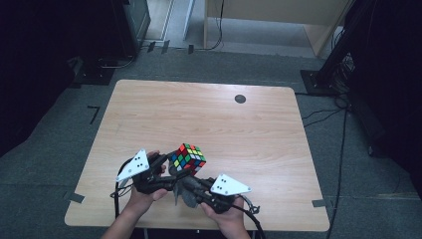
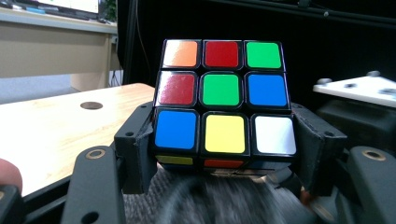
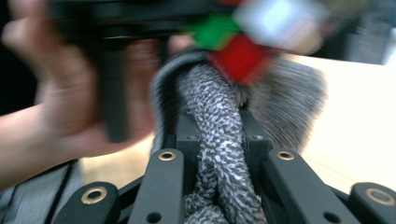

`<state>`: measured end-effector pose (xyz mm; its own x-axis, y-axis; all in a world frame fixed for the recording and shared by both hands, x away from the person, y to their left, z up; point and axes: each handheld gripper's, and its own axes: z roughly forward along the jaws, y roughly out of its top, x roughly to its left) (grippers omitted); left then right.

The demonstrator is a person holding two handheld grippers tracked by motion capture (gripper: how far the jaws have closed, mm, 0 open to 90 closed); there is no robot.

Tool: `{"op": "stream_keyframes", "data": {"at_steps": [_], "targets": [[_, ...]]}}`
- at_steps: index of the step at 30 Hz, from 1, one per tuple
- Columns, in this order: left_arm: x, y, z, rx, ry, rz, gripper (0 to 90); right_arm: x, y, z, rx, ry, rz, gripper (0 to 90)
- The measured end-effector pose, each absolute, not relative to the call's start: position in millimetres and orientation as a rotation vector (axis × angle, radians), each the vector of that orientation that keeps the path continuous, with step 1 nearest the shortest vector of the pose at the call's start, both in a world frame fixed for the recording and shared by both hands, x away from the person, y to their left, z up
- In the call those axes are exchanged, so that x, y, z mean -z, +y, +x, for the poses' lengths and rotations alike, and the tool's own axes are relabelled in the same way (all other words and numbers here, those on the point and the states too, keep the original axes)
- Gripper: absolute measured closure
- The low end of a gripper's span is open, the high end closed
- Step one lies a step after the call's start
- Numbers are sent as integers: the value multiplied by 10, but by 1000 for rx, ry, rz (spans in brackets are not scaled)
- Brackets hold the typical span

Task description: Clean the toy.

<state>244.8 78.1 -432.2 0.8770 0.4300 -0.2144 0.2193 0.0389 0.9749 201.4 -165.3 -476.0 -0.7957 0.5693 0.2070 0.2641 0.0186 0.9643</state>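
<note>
- Left gripper (image 1: 166,162): fingers (image 2: 135,149) clamped on the cube (image 1: 188,157) from both sides, gripping its bottom layer; cube held up off the tabletop (image 1: 209,114), near the front edge, left of centre.
- Cube (image 2: 223,102): scrambled 3x3, black frame, glossy stickers. Face toward the left gripper camera reads orange-red-green, red-green-blue, blue-yellow-white. Sits square in the fingers, slightly tilted in the high view.
- Key relation: grey cloth (image 1: 188,191) is directly below and in front of the cube, touching its underside as far as the blur lets me tell; in the left gripper view it's a fuzzy grey smear (image 2: 205,200) just under the bottom row.
- Right gripper (image 1: 191,186): fingers (image 3: 163,182) pinched tight on the cloth (image 3: 219,154), a speckled grey knit bunched lengthwise between them, long axis running up toward the cube (image 3: 243,51).
- Right hand (image 1: 224,214) is the working one, nearer the cube's lower face; likely wiping it. Right gripper view is motion-blurred.
</note>
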Motion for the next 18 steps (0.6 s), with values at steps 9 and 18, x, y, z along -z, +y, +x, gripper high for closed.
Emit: {"op": "stream_keyframes", "data": {"at_steps": [9,18], "targets": [[4315,805,2465,-161,539,1532,343,4824,-1775,2074,-1800,2032,941,755],[4320,791,2458,-169,528,1545,343,4775,-1789,2091,-1831,2040,926,756]]}}
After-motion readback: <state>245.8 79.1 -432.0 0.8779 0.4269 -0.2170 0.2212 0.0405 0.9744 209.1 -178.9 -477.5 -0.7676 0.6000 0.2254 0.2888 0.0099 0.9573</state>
